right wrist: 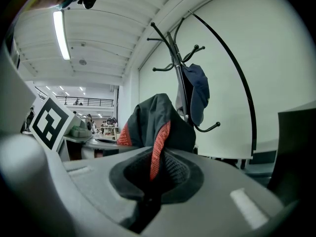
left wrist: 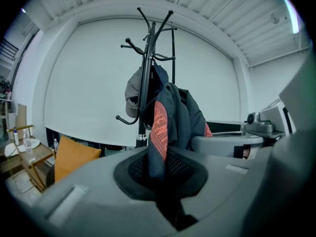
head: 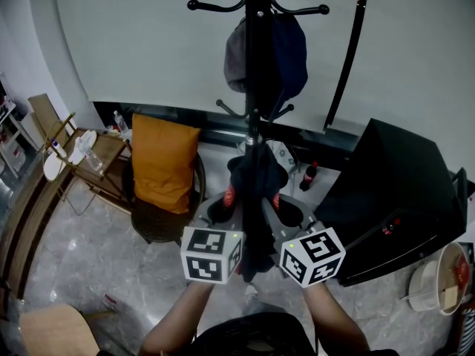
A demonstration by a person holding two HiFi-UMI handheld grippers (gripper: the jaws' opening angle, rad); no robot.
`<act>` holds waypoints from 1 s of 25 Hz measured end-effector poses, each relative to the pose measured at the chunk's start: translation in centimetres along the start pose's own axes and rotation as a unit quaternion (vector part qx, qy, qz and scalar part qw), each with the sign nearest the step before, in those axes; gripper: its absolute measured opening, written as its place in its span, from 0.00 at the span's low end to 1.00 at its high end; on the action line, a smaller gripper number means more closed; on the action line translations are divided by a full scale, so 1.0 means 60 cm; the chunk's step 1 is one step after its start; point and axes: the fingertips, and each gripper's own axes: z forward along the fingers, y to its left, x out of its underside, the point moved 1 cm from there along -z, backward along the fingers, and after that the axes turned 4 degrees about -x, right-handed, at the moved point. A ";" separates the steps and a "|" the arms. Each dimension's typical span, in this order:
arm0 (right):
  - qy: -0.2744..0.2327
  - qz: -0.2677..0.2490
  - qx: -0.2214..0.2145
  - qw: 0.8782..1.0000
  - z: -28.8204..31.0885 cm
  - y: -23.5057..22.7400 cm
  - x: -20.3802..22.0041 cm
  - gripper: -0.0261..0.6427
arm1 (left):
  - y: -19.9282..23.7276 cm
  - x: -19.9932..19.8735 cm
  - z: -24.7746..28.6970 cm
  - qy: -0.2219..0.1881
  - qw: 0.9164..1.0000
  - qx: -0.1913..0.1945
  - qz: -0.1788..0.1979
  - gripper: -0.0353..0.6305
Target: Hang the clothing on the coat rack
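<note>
A dark garment with orange-red mesh trim hangs bunched between my two grippers, right in front of the black coat rack. My left gripper is shut on the garment's left part; in the left gripper view the cloth rises out of the closed jaws. My right gripper is shut on the right part, where the cloth stands above the jaws. A dark cap hangs on the rack's pole above the lower hooks. The top hooks are bare.
A round chair with an orange cushion stands left of the rack. A black cabinet is at the right, with a cola bottle on the floor near the rack's base. A curved black pole rises at the right. A wooden side table is at the far left.
</note>
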 end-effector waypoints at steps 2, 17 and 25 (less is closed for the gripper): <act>0.000 0.000 0.000 1.000 0.008 -0.012 -0.002 0.08 | 0.002 -0.002 0.014 0.001 1.000 0.000 -0.001 0.10; -0.004 0.009 -0.003 1.000 0.072 -0.087 -0.007 0.08 | 0.028 -0.013 0.095 0.006 1.000 -0.010 0.000 0.10; -0.003 0.021 -0.010 1.000 0.099 -0.110 0.000 0.08 | 0.045 -0.012 0.124 0.013 1.000 -0.020 0.003 0.10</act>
